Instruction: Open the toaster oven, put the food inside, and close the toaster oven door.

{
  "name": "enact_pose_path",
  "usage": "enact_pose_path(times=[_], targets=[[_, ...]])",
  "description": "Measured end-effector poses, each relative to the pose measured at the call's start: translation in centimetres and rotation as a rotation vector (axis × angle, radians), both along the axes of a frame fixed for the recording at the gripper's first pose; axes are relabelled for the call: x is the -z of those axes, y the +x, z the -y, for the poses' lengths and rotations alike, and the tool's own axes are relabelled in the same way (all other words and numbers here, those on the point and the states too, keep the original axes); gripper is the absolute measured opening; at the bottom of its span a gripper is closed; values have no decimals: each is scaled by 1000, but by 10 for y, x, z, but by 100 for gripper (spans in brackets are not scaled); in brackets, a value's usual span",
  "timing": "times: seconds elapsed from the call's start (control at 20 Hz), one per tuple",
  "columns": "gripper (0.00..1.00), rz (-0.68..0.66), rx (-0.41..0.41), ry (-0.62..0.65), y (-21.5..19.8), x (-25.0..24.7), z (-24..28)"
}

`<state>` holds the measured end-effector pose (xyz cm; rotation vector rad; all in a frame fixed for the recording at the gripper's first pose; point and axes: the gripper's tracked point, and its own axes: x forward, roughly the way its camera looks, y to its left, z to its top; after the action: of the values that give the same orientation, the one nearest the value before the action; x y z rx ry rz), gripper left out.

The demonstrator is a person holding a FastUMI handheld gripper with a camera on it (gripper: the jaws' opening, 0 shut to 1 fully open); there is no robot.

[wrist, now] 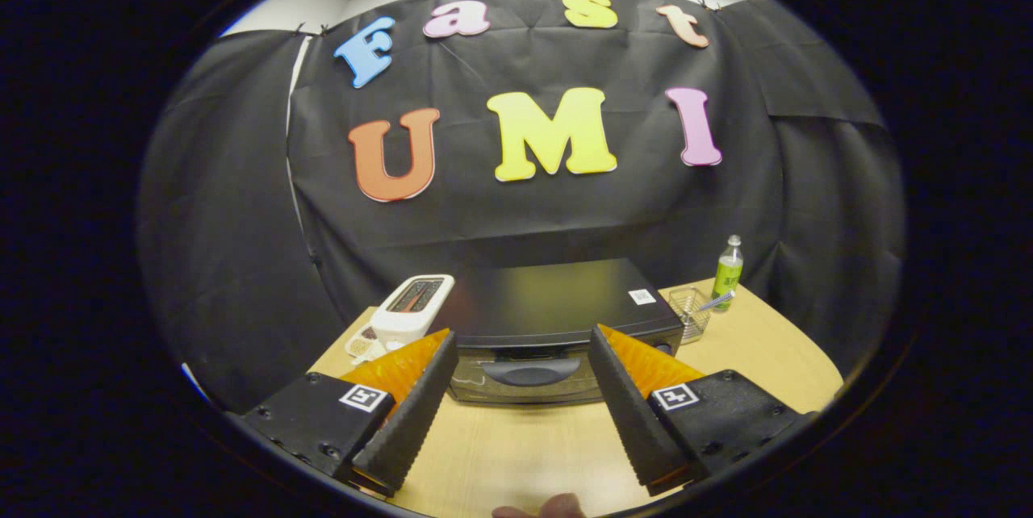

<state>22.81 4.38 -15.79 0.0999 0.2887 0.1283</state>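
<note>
The tool (520,361) hovers above the wooden worktop (533,445), fingers spread wide apart and empty. Just beyond them sits the black toaster oven (557,312) (door closed, handle facing the tool). A white toaster (411,308) stands beside it, a green bottle (728,272) on the other side.

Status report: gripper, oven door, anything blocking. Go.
Gripper open, holding nothing, fingers spread either side of the door handle. Toaster oven door shut, just ahead. Path to handle clear; white toaster stands beside the oven.
</note>
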Motion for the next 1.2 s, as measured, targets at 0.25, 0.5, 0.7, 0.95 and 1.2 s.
enact_pose_path(times=[0.25,0.5,0.7,0.95,1.2], targets=[[100,-82,27,-34,57,53,1],[100,-126,19,-89,77,85,-3],[100,-128,35,-110,83,90,-3],[100,-105,37,-130,71,92,-2],[100,-160,25,-132,23,118,5]])
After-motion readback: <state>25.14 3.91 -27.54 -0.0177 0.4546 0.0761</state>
